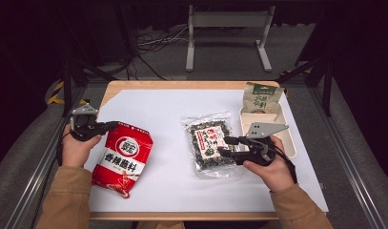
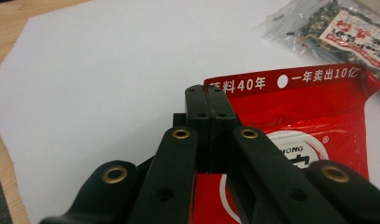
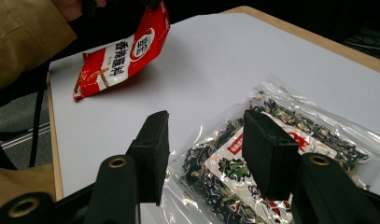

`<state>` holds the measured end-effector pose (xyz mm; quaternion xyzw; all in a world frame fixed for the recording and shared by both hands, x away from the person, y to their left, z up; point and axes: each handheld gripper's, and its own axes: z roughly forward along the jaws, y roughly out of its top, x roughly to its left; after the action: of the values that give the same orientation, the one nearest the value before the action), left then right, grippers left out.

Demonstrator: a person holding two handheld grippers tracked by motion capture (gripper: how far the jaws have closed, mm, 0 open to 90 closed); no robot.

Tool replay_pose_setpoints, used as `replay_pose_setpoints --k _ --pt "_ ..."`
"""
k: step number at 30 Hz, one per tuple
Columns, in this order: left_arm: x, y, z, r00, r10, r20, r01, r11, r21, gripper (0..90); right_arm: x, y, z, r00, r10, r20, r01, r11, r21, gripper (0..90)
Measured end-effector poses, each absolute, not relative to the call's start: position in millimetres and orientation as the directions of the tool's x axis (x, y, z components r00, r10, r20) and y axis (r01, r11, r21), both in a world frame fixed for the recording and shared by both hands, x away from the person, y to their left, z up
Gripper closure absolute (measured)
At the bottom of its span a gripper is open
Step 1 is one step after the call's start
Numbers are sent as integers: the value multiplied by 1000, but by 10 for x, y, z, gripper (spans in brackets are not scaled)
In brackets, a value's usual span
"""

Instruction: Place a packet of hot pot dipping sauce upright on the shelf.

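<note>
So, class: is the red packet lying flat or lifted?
Partly lifted: the left gripper is shut on the red packet top edge, raising it; its bottom rests on the table.

Tan sleeves [image 1: 67, 200] cover both forearms. The left gripper [image 2: 209, 100] and right gripper [image 3: 204, 140] are black with brass rivets; each carries a grey three-cornered plate [image 1: 265, 129] and black cable.

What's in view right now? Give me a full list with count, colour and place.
red packet: 1, red and white, left of the sheet, top edge pinched
clear packet: 1, clear with dark contents, centre
green pouch: 1, green and beige, standing in the tray's far end
tray: 1, cream, right
white sheet: 1, covering the table
table: 1, wood
left gripper: black, shut on red packet
right gripper: black, open over clear packet
</note>
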<state>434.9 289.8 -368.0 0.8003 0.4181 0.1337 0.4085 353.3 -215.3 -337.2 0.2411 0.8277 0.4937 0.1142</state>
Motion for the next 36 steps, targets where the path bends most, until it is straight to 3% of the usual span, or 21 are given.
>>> replay_pose_setpoints --k 12,20,26,36 --pt "4029 2808 -3293 679 731 -68 419 -310 853 900 3506 -2063 -3330 -869 494 27 247 386 889 465" --pt "3866 2793 -3126 759 645 -90 350 -287 892 900 3484 -2062 -3310 -875 484 23 227 369 901 456" --pt "3717 2735 -2989 807 589 -30 260 -310 915 900 3465 -2052 -3295 -882 471 10 202 360 911 447" --pt "3614 2676 -2895 869 495 -13 186 -303 935 900 3466 -2066 -3294 -881 474 4 196 357 914 445"
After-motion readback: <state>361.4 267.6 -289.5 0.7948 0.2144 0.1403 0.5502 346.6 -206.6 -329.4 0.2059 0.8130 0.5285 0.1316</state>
